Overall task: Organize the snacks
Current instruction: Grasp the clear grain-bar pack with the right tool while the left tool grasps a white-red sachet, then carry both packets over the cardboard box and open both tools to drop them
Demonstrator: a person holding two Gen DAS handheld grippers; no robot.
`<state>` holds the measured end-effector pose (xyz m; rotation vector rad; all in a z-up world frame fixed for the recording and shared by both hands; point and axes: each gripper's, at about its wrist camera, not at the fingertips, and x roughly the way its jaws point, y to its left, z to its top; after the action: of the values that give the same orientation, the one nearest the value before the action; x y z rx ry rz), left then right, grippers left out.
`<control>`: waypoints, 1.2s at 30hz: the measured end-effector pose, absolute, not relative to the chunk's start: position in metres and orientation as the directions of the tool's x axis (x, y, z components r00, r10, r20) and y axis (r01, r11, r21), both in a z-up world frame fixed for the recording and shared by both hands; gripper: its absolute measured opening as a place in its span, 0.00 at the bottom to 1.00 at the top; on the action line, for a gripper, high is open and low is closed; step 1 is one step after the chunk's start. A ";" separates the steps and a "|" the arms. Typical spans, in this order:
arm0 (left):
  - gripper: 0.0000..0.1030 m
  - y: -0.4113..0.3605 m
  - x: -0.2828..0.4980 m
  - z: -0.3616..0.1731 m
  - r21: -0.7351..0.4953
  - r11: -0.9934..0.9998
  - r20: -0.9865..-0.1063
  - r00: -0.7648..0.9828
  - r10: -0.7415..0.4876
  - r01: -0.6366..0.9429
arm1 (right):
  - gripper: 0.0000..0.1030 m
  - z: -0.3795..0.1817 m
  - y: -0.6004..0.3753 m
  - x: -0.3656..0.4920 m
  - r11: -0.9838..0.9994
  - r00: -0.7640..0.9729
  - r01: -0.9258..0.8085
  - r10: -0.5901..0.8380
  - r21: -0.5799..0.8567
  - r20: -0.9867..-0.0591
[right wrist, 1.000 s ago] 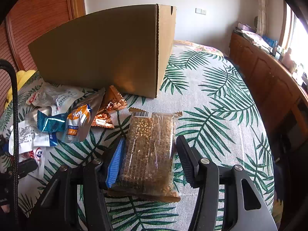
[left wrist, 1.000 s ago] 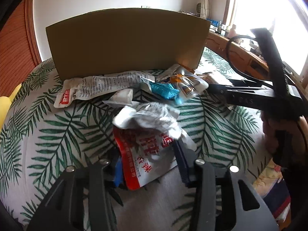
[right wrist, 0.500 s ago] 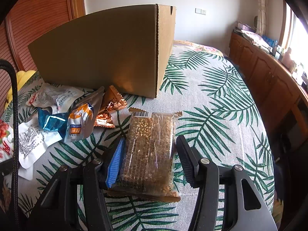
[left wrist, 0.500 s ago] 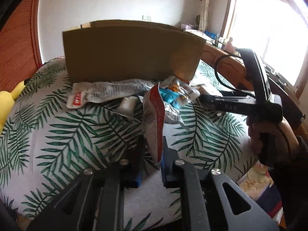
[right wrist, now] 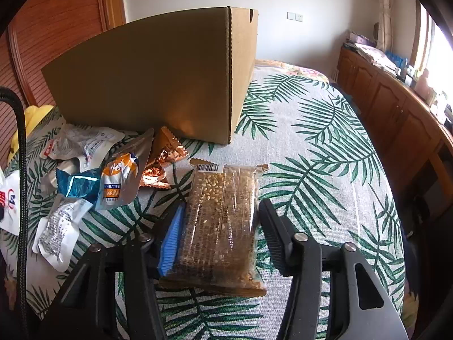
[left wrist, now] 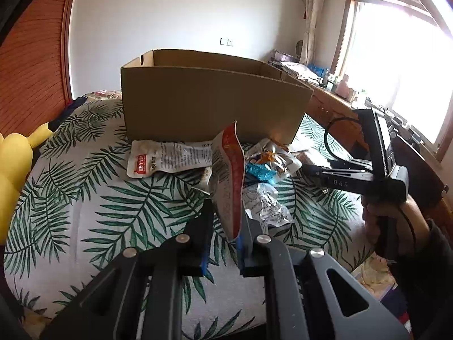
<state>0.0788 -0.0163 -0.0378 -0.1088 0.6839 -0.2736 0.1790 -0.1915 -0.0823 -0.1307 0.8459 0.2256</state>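
Note:
My left gripper (left wrist: pixel 225 226) is shut on a red-and-white snack pouch (left wrist: pixel 229 175) and holds it upright above the bed. Ahead stands an open cardboard box (left wrist: pixel 209 107). A pile of snack packets lies in front of it: a white packet (left wrist: pixel 167 160), a blue wrapper (left wrist: pixel 259 171) and a crumpled silver one (left wrist: pixel 264 205). My right gripper (right wrist: pixel 219 221) is open, its jaws on either side of a clear grain-bar packet (right wrist: pixel 220 221) lying on the bed. The box (right wrist: pixel 158 79) and the packets (right wrist: pixel 93 175) show in the right wrist view too.
The bed has a palm-leaf cover (right wrist: pixel 320 153). A yellow plush toy (left wrist: pixel 12 158) sits at the left edge. A wooden cabinet (right wrist: pixel 396 107) runs along the right wall under a bright window. The right hand and its gripper body (left wrist: pixel 376 178) are at the right of the pile.
My left gripper closed on the red-and-white pouch and lifted it off the pile, rising so the box's open top comes into view. The right gripper stayed open around the grain-bar packet.

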 end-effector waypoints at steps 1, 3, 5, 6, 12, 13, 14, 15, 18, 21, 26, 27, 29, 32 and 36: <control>0.11 -0.016 0.078 -0.037 -0.188 0.959 -0.606 0.743 -0.284 0.213 | 0.47 -0.082 -0.192 0.178 0.968 0.642 -0.248 0.148 -0.021 -0.752; 0.11 -0.016 0.078 -0.035 -0.187 0.959 -0.601 0.747 -0.284 0.213 | 0.45 -0.082 -0.193 0.177 0.969 0.644 -0.245 0.155 -0.011 -0.749; 0.11 -0.016 0.078 -0.033 -0.188 0.959 -0.598 0.749 -0.285 0.214 | 0.44 -0.081 -0.195 0.177 0.970 0.646 -0.243 0.167 0.006 -0.745; 0.11 -0.017 0.078 -0.032 -0.188 0.958 -0.597 0.749 -0.286 0.215 | 0.44 -0.081 -0.196 0.177 0.970 0.647 -0.242 0.173 0.015 -0.742; 0.11 -0.017 0.079 -0.027 -0.189 0.957 -0.586 0.756 -0.291 0.221 | 0.43 -0.076 -0.204 0.174 0.973 0.676 -0.226 0.192 0.048 -0.712; 0.11 -0.017 0.079 -0.026 -0.189 0.957 -0.585 0.757 -0.291 0.222 | 0.43 -0.074 -0.204 0.173 0.972 0.683 -0.228 0.199 0.053 -0.703; 0.11 -0.017 0.080 -0.025 -0.188 0.957 -0.582 0.759 -0.291 0.223 | 0.43 -0.073 -0.204 0.171 0.973 0.689 -0.226 0.198 0.052 -0.697; 0.11 -0.017 0.081 -0.023 -0.186 0.957 -0.579 0.761 -0.291 0.224 | 0.43 -0.072 -0.204 0.170 0.973 0.697 -0.224 0.196 0.050 -0.690; 0.11 -0.018 0.082 -0.018 -0.183 0.956 -0.572 0.766 -0.293 0.228 | 0.43 -0.068 -0.206 0.165 0.974 0.716 -0.223 0.196 0.047 -0.670; 0.12 -0.020 0.086 -0.014 -0.180 0.955 -0.566 0.769 -0.296 0.235 | 0.43 -0.065 -0.208 0.161 0.974 0.734 -0.222 0.200 0.050 -0.650; 0.12 -0.022 0.096 -0.008 -0.159 0.956 -0.560 0.775 -0.292 0.245 | 0.43 -0.061 -0.210 0.155 0.972 0.751 -0.232 0.209 0.046 -0.626; 0.12 -0.022 0.099 -0.006 -0.156 0.956 -0.559 0.777 -0.291 0.247 | 0.43 -0.059 -0.210 0.154 0.971 0.756 -0.237 0.212 0.044 -0.620; 0.12 -0.021 0.104 -0.002 -0.151 0.957 -0.553 0.781 -0.290 0.249 | 0.43 -0.058 -0.209 0.154 0.970 0.762 -0.242 0.213 0.036 -0.611; 0.12 -0.017 0.111 0.004 -0.152 0.956 -0.543 0.787 -0.293 0.251 | 0.43 -0.054 -0.208 0.152 0.969 0.772 -0.248 0.210 0.021 -0.600; 0.12 -0.013 0.119 0.012 -0.147 0.957 -0.531 0.796 -0.291 0.251 | 0.43 -0.040 -0.211 0.145 0.966 0.785 -0.256 0.228 0.033 -0.576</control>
<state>0.1188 -0.0133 0.0119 -0.0705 0.5819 -0.2911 0.1455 -0.2106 -0.0404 -0.0476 0.6147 0.2612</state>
